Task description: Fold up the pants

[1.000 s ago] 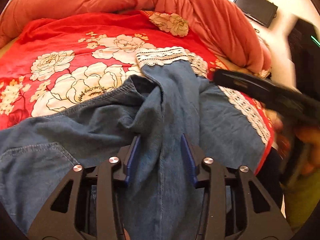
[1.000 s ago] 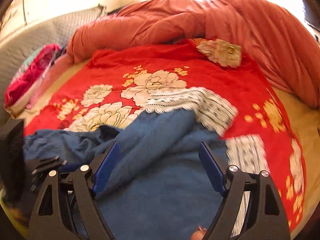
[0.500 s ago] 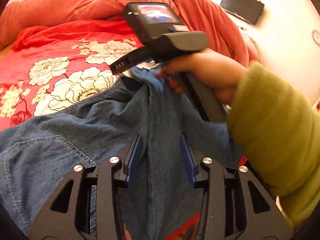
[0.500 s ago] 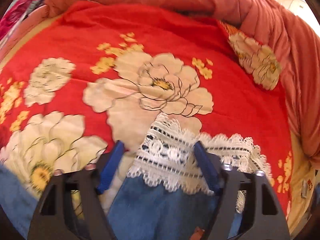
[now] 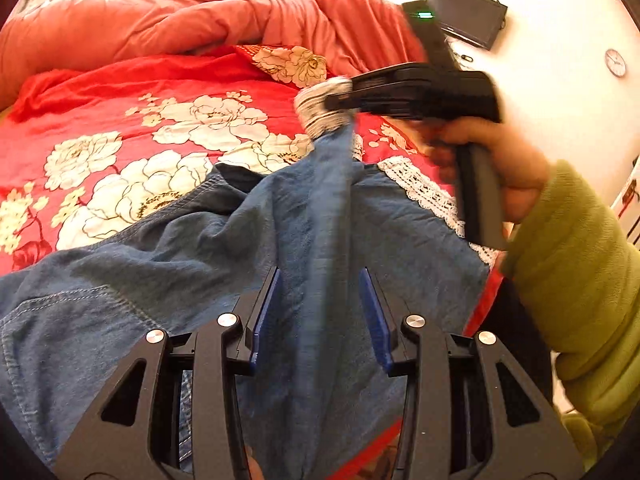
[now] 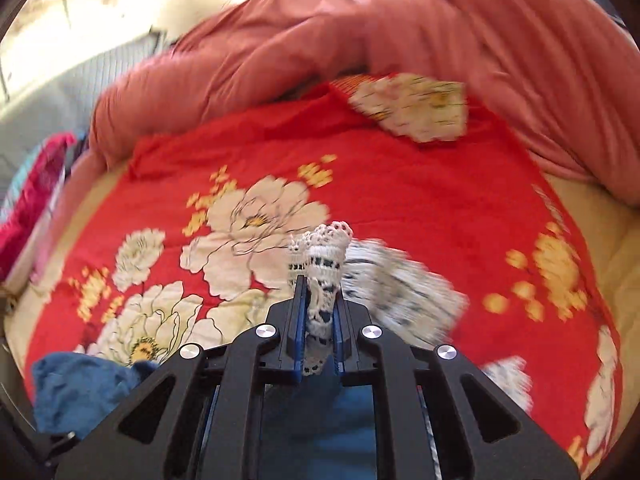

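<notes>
Blue denim pants (image 5: 200, 260) with white lace hems lie crumpled on the bed. My left gripper (image 5: 319, 312) sits low over them, shut on a thick bunch of denim between its blue pads. A taut ridge of one leg runs from there up to my right gripper (image 5: 336, 100), held in a hand with a green sleeve (image 5: 580, 280). In the right wrist view the right gripper (image 6: 320, 312) is shut on that leg's lace hem (image 6: 324, 256), which sticks up past the fingertips. The other leg's lace hem (image 5: 420, 192) lies on the sheet to the right.
A red sheet with large cream flowers (image 5: 120, 120) covers the bed. A bunched salmon quilt (image 5: 160, 20) lies along the far side. Pink clothes (image 6: 36, 184) lie at the bed's left edge. A dark screen (image 5: 464, 12) and a clock (image 5: 616, 63) hang on the wall.
My right gripper reached the lace hem, shut on it and lifted it off the sheet, pulling the leg taut. My left gripper has stayed where it was on the denim.
</notes>
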A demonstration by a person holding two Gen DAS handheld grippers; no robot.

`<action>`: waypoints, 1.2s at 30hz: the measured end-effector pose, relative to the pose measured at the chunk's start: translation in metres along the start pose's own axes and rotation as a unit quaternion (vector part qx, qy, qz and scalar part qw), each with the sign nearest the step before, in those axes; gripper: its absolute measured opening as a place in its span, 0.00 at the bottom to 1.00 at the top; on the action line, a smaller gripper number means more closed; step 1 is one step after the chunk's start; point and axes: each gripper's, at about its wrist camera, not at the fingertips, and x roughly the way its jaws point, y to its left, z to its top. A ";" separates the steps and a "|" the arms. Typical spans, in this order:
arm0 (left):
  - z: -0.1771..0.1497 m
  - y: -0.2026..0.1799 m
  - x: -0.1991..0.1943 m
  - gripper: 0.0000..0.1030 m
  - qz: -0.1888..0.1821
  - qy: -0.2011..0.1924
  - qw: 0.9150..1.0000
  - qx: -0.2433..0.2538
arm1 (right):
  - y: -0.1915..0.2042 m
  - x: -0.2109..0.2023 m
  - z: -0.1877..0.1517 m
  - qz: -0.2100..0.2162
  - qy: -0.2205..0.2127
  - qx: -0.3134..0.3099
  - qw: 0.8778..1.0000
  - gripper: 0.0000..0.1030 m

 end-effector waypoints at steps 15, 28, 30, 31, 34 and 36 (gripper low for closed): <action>-0.002 -0.018 0.003 0.03 0.024 -0.001 0.996 0.084 | -0.068 -0.106 -0.074 0.018 -0.055 0.146 0.988 0.09; -0.011 -0.035 0.006 0.02 -0.009 0.023 0.992 0.123 | -0.106 -0.130 -0.166 0.037 -0.033 0.255 0.966 0.26; -0.011 -0.036 0.006 0.02 -0.013 0.023 0.992 0.122 | -0.110 -0.132 -0.166 0.039 -0.039 0.259 0.964 0.26; -0.011 -0.037 0.005 0.01 -0.015 0.022 0.992 0.123 | -0.112 -0.134 -0.166 0.035 -0.042 0.258 0.965 0.20; -0.013 -0.041 -0.001 0.01 -0.020 0.016 0.991 0.131 | -0.114 -0.141 -0.167 0.052 -0.043 0.252 0.965 0.12; -0.017 -0.046 -0.007 0.01 -0.028 0.011 0.990 0.136 | -0.111 -0.148 -0.167 0.051 -0.043 0.238 0.969 0.12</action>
